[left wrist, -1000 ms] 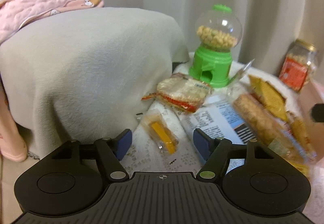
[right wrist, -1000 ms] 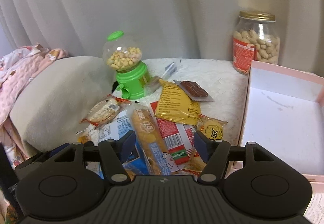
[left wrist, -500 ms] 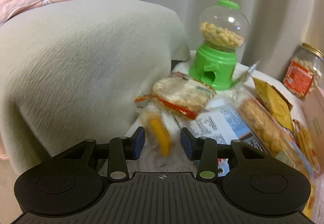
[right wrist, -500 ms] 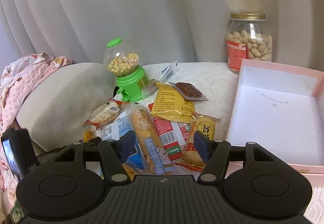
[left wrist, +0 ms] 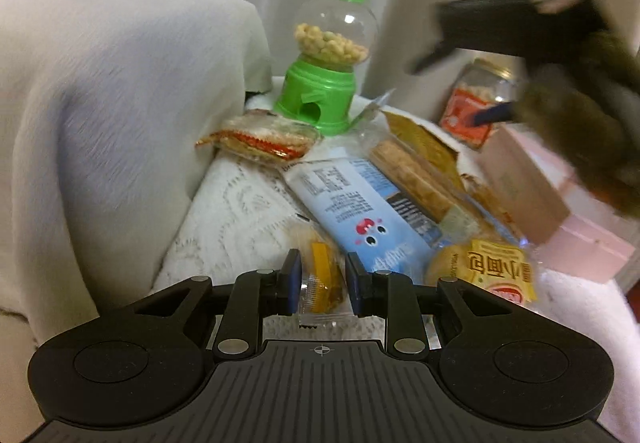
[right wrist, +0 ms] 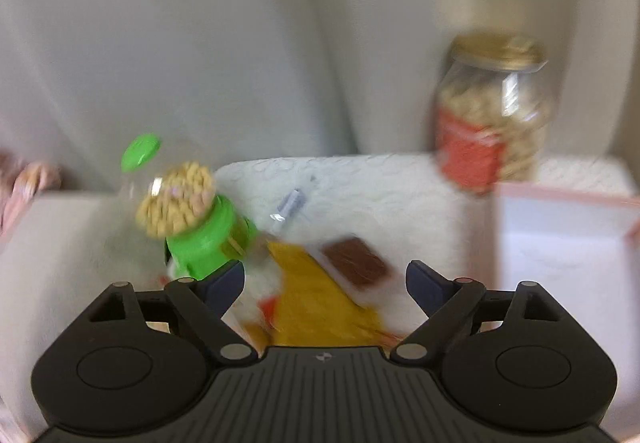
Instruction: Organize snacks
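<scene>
Clamped, or very nearly: left gripper (left wrist: pixel 322 281) with its 2 blue pads (left wrist: pixel 291 281) pressed in on either side of the small clear packet (left wrist: pixel 320 279) with the orange snack inside, near the front edge of the lace cloth (left wrist: pixel 236 211). Probably featherlight, crinkly and slick, contents likely crumbly, so a mid-body pinch on the filling rather than the flat sealed end looks the safer hold. Easy on the squeeze.

Just right of those jaws: 1 yellow bun packet (left wrist: pixel 486 277) and 1 blue-white pouch (left wrist: pixel 360 211), touching. Beyond, 1 long biscuit sleeve (left wrist: pixel 412 179) lying across the pouch. Further ahead and left, 1 rice-cracker pack (left wrist: pixel 260 139), then 1 green candy dispenser (left wrist: pixel 324 83). Off to the right, 1 pink box (left wrist: pixel 568 239), the likely destination, and 1 peanut jar (left wrist: pixel 472 111) behind it.

Right gripper (right wrist: pixel 325 279) blurred, jaws wide apart, holding nothing. Between and ahead of them: 1 yellow sachet (right wrist: pixel 316 307) and 1 brown bar in clear wrap (right wrist: pixel 356 263). Both flat, light, slippery film; best taken by an edge.
</scene>
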Motion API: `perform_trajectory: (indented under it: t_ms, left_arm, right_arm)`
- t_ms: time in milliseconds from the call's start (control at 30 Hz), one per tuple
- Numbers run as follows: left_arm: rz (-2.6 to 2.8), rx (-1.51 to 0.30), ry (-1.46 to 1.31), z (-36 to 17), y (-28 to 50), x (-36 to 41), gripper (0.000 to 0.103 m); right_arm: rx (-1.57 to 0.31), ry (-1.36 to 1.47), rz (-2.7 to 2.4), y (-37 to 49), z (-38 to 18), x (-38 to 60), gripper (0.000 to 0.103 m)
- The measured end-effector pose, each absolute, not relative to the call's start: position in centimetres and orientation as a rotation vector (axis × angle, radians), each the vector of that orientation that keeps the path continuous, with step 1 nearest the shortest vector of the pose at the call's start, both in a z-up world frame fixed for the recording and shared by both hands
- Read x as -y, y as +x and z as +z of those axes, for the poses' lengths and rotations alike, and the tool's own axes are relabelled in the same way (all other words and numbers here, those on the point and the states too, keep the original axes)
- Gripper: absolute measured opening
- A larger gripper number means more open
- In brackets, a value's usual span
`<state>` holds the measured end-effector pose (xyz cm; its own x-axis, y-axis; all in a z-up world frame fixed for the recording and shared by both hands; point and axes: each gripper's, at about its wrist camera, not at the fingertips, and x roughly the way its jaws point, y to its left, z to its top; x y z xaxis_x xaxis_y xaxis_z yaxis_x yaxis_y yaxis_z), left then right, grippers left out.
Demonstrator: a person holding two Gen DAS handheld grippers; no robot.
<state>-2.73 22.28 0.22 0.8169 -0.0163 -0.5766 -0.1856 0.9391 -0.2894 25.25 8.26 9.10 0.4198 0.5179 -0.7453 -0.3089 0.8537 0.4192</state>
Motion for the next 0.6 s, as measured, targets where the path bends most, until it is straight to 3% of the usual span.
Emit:
perform_trajectory:
  t_ms: [100, 200, 267, 300, 333, 600]
  left_arm:
    - [0.048, -0.606, -0.372, 0.0, -3.0, -22.9, 0.028]
    - [0.021, -0.594, -0.407, -0.3, -3.2, -23.3, 0.028]
    - [0.006, -0.589, -0.431, -0.4, -3.2, -23.6, 0.028]
    - [0.000, -0.588, -0.437, -0.5, -3.3, -23.7, 0.028]
    - [-0.005, -0.587, -0.443, -0.5, -3.3, -23.7, 0.028]
    - [-0.046, -0.586, -0.442, 0.4, -3.6, -23.2, 0.027]
  right_arm:
    - [-1.111, 0.282, 0.547, 28.4, 6.8, -11.4, 0.085]
    - [-1.069, 0.188, 0.463, 29.7, 5.6, -13.9, 0.066]
    - [-1.085, 0.123, 0.470, 30.3, 4.8, -15.2, 0.041]
    - [-1.100, 0.131, 0.481, 30.3, 4.4, -15.3, 0.039]
    - [-1.116, 0.143, 0.495, 30.3, 4.1, -15.1, 0.031]
    - [-1.053, 0.078, 0.603, 23.7, 8.1, -10.7, 0.023]
